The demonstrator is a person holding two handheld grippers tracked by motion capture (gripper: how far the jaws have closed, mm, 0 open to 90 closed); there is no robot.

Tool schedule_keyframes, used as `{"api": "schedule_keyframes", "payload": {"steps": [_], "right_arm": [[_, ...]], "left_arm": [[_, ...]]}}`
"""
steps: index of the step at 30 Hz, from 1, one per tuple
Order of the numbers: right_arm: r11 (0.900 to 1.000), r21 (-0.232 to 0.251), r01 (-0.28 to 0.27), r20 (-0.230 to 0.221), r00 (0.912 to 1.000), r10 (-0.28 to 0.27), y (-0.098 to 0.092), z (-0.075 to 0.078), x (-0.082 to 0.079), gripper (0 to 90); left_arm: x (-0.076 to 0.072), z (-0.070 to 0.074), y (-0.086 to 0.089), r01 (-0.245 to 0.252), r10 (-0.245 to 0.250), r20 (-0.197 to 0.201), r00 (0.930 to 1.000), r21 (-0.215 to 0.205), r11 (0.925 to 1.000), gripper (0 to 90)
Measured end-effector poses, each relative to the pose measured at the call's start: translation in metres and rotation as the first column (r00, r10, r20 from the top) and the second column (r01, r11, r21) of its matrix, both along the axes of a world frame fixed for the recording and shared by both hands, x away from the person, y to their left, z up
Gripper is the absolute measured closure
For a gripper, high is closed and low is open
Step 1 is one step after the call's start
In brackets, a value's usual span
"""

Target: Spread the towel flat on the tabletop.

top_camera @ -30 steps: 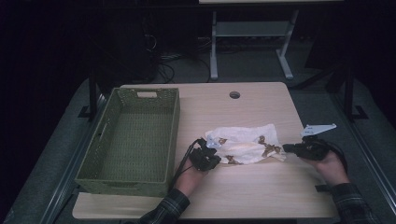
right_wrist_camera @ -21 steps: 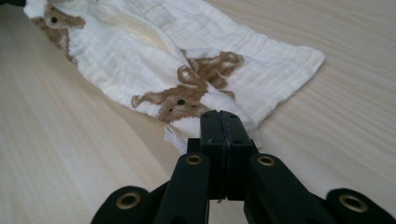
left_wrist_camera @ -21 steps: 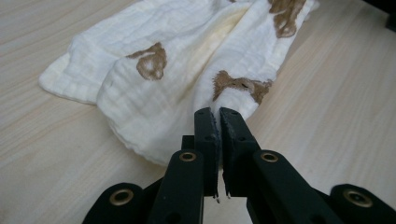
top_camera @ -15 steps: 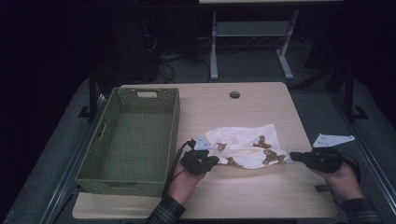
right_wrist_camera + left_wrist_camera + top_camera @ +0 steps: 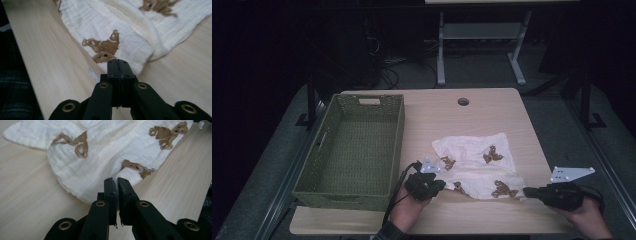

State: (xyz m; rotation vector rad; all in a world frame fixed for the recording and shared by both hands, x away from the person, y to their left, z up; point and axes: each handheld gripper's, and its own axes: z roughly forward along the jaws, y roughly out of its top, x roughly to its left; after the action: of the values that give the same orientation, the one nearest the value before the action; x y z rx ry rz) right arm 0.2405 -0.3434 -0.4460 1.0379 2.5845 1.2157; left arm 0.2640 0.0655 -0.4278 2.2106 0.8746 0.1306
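A cream cloth (image 5: 477, 167) printed with brown bears lies folded on the wooden table (image 5: 492, 107), toward the near edge and right of centre. The left gripper (image 5: 438, 183) sits at the cloth's 8 o'clock corner, jaws clenched on a fold of fabric, as the left gripper view shows (image 5: 117, 181). The right gripper (image 5: 527, 191) is at the cloth's 4 o'clock corner, its jaws pinched tight on the cloth's edge beside a bear print in the right gripper view (image 5: 117, 62). The cloth stretches between the two. A green woven basket (image 5: 354, 192) stands at 9 o'clock of the cloth, just beside the left gripper. A round hole (image 5: 463, 101) in the tabletop lies at 12 o'clock, well apart.
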Motion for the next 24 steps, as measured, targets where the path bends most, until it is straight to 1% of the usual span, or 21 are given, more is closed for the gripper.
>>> {"api": "schedule_keyframes", "payload": {"steps": [2,3,4,6,7,8,10,11,13,16,18,20,24], "right_arm": [[1.000,-0.008,-0.008,-0.006,0.9999,0.008,0.000,-0.002,-0.005,88.5],[1.000,-0.012,-0.012,-0.005,0.9999,0.012,-0.001,-0.003,-0.007,87.6],[1.000,-0.011,-0.009,-0.003,1.0000,0.009,-0.001,-0.003,-0.007,82.9],[1.000,0.008,-0.003,-0.001,1.0000,0.003,-0.002,-0.001,-0.006,78.2],[1.000,0.009,-0.001,0.012,0.9999,0.001,-0.002,0.001,-0.004,75.4],[1.000,0.015,0.004,0.017,0.9998,-0.005,-0.002,0.002,-0.002,73.4],[1.000,0.023,0.007,0.028,0.9996,-0.007,-0.002,0.004,0.001,71.6],[1.000,0.016,0.012,0.036,0.9993,-0.013,-0.002,0.005,0.004,71.1],[1.000,0.006,0.012,0.034,0.9993,-0.012,0.001,0.005,0.010,69.3],[1.000,-0.015,0.011,0.046,0.9989,-0.010,0.004,0.004,0.019,67.3],[1.000,-0.022,0.014,0.041,0.9991,-0.013,0.007,0.004,0.022,65.6],[1.000,-0.024,0.017,0.050,0.9986,-0.016,0.008,0.005,0.026,65.6],[0.999,-0.019,0.030,0.073,0.9969,-0.028,0.009,0.007,0.034,65.6]], "left_arm": [[-0.003,-0.002,0.002,-0.004,0.004,-0.009,1.0000,0.003,1.0000,83.8],[-0.003,-0.003,0.002,-0.007,0.007,-0.010,0.9999,-0.001,1.0000,80.7],[-0.003,-0.003,0.003,-0.011,0.010,-0.010,0.9999,-0.005,0.9999,77.0],[-0.001,-0.003,0.002,-0.020,0.020,-0.001,0.9998,-0.012,0.9997,68.3],[0.000,-0.002,0.001,-0.022,0.022,0.004,0.9997,-0.010,0.9997,63.9],[0.001,-0.002,0.000,-0.027,0.027,0.001,0.9996,-0.021,0.9994,61.4],[0.005,-0.001,-0.001,-0.030,0.030,0.010,0.9995,-0.021,0.9993,57.7],[0.008,-0.002,-0.002,-0.032,0.033,0.011,0.9994,-0.023,0.9992,57.1],[0.013,-0.001,-0.003,-0.041,0.041,0.015,0.9990,-0.028,0.9988,56.7],[0.021,0.001,-0.005,-0.043,0.043,0.022,0.9988,-0.022,0.9988,56.4],[0.027,0.001,-0.005,-0.049,0.049,0.023,0.9985,-0.024,0.9985,56.0],[0.031,0.002,-0.006,-0.051,0.052,0.027,0.9983,-0.025,0.9984,56.0],[0.038,0.002,-0.007,-0.052,0.053,0.038,0.9979,-0.011,0.9986,55.8]]}}
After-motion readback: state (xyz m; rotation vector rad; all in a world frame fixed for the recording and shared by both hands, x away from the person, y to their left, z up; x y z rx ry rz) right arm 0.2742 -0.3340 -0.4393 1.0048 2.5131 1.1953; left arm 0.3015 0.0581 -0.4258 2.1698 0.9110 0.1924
